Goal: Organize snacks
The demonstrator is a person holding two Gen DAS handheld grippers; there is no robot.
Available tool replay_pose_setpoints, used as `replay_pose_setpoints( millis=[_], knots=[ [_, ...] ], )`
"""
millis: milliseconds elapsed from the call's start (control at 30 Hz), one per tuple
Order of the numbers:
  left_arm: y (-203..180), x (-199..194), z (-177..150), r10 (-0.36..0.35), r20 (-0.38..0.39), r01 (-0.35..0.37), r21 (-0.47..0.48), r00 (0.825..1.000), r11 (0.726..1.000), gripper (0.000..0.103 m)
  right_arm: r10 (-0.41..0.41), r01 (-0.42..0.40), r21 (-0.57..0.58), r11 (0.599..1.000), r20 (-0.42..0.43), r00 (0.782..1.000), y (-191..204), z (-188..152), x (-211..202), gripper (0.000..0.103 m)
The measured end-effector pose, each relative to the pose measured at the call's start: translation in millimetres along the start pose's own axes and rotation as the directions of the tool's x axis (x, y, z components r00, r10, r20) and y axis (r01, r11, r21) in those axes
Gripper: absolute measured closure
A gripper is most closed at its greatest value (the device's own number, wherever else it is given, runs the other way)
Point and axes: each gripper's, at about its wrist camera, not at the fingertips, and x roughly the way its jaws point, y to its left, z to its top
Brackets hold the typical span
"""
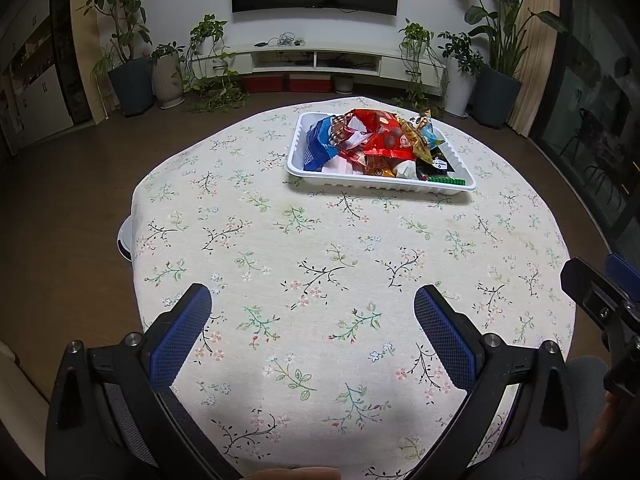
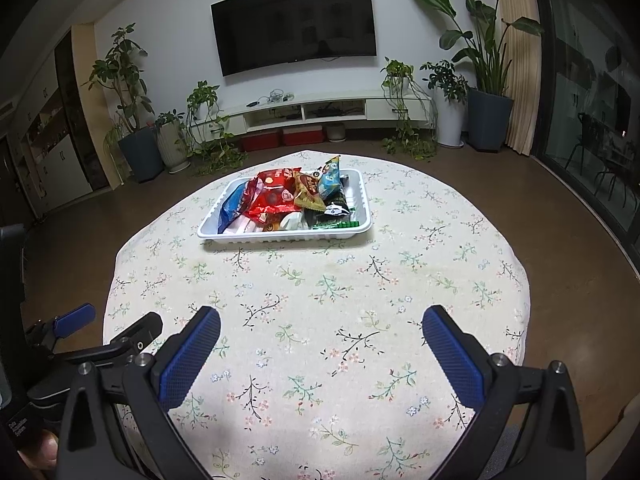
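both the left gripper (image 1: 312,300) and right gripper (image 2: 320,320) are held wide open, empty, above the floral tablecloth (image 1: 320,240); assorted snack packets (image 2: 280,200) are piled in the white plastic tray (image 2: 288,236).

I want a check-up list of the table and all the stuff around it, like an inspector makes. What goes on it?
Surface: round table under a floral tablecloth; cloth lies flat.
Job's things: white tray on the far half of the table, heaped with snack packets: a red bag on top, a blue bag at the left, a green roll at the front right.
Clutter: nothing seen on the cloth outside the tray.
Grippers: left gripper and right gripper both open, holding nothing, over the near edge.
Cables: a tangle of cords on the TV shelf.
Surroundings: wall TV, potted plants on both sides, brown floor.
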Motion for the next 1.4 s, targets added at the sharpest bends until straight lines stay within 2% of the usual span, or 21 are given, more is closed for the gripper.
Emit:
replay_pose_setpoints(
  millis=[1400],
  knots=[
    [3.4, 2.5, -7.0, 0.005, -0.015, -0.005, 0.008, 1.0, 1.0, 0.0, 0.0, 0.0, -0.001, 1.0, -0.012, 1.0, 1.8, -12.8, -1.1, 0.0]
  ],
)
